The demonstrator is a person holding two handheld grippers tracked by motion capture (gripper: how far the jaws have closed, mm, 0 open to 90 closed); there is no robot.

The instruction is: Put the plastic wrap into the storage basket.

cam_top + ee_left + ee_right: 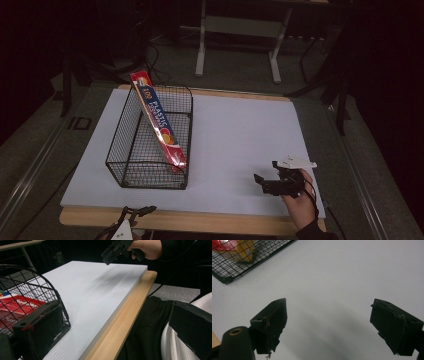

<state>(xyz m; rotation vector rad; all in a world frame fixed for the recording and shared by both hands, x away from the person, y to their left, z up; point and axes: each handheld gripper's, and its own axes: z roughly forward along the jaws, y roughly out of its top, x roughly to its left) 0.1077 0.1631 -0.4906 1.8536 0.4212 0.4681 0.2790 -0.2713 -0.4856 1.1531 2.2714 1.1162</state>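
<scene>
Wrap box (159, 121) tilted in basket (131, 176), end cut off; both grippers' jaws apart, empty.

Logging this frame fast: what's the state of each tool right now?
Left tool: open, holding nothing, at the table's near edge.
Right tool: open, holding nothing, over the white board.

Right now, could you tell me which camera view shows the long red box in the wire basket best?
The high view: the red box leans whole, its top end past the wire basket rim. The left gripper view catches a red stretch behind mesh; the right gripper view, one end.
</scene>
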